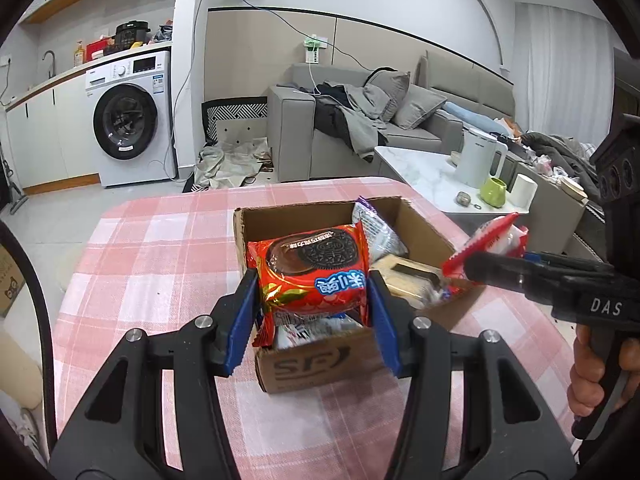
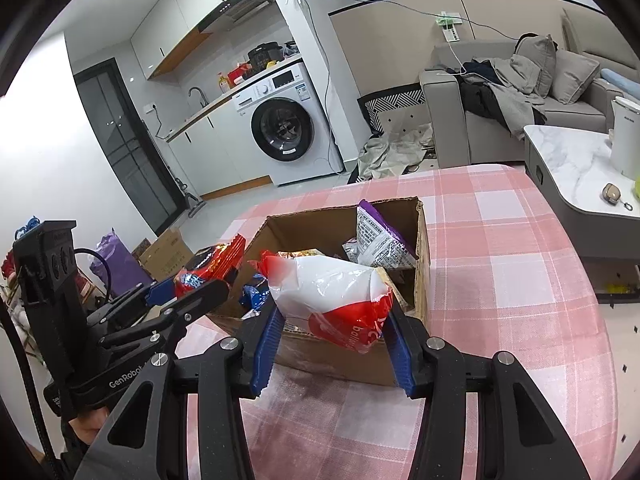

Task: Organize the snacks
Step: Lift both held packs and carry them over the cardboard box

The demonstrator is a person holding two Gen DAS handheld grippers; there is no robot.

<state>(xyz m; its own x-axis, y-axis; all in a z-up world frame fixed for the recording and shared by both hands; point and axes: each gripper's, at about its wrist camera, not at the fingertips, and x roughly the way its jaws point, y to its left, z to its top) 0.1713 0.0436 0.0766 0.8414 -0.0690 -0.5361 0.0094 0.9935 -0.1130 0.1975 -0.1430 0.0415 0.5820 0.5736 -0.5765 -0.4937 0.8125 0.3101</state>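
Left gripper (image 1: 312, 312) gripping a red foil biscuit packet printed with a dark sandwich cookie (image 1: 314, 270), blue ribbed pads (image 1: 244, 320) pressing on both of its side edges, jaws standing only as far apart as the packet is wide

Hanging just beyond and below those jaws: an open brown cardboard box (image 1: 304, 364) sitting on a pink-and-white checked tablecloth (image 1: 160, 264), holding a purple-and-white crinkled snack bag (image 1: 372, 224) at its far side and a pale flat packet (image 1: 404, 276) off the right pad

Right gripper (image 2: 332, 340) clamping a white-and-red plastic snack bag (image 2: 332, 292), blue pads (image 2: 268, 344) squeezing its lower end, bag bulging up and away from the jaws over the near wall of the same box (image 2: 340, 360)

Showing at the right edge of the left view, reaching in over the box corner, a person's hand (image 1: 588, 376) wrapping its handle

Appearing left of the right jaws, the red packet (image 2: 212, 268) held beside the box's outer wall
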